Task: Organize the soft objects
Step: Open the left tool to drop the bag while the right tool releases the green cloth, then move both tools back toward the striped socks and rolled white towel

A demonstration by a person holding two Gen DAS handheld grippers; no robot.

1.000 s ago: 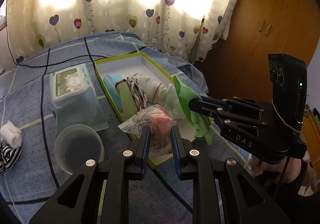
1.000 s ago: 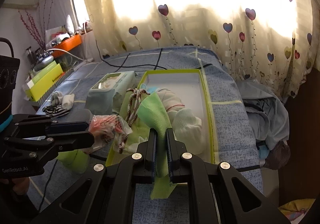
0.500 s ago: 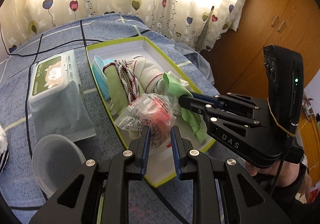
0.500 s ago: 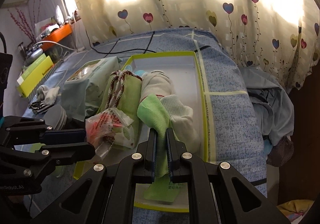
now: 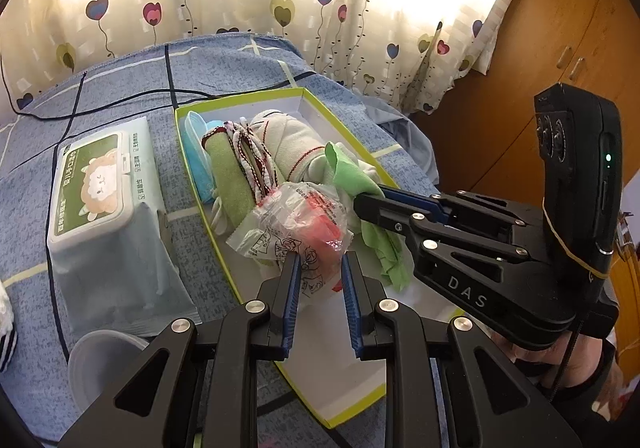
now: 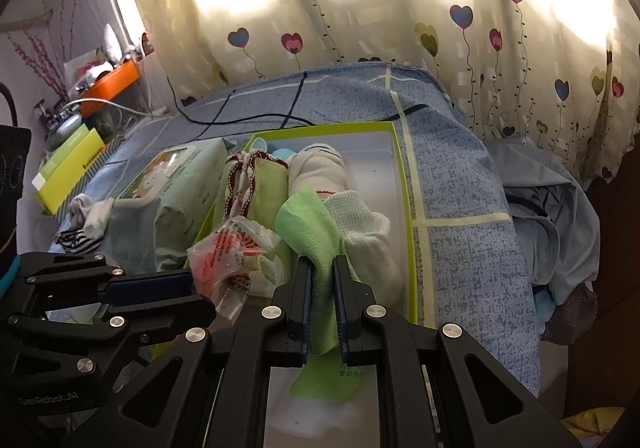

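Note:
A green-rimmed white box (image 5: 308,100) lies on the blue bed cover and holds a green towel roll (image 5: 230,176), a blue item, a patterned cord and white socks (image 5: 292,144). My left gripper (image 5: 319,262) is shut on a clear plastic bag with red contents (image 5: 304,226), held over the box's near half. My right gripper (image 6: 322,264) is shut on a light green cloth (image 6: 308,222), just right of the bag; it also shows in the left wrist view (image 5: 352,176). White socks (image 6: 360,220) lie beside the cloth.
A pack of wet wipes (image 5: 100,192) lies left of the box, with a clear plastic tub (image 5: 100,364) in front of it. Striped and white socks (image 6: 82,224) lie further left. A black cable (image 5: 120,100) crosses the bed. A wooden wardrobe (image 5: 560,28) stands on the right.
Both grippers have moved forward and lower over the box, keeping the bag and the green cloth held. The box and wipes pack now sit closer in view.

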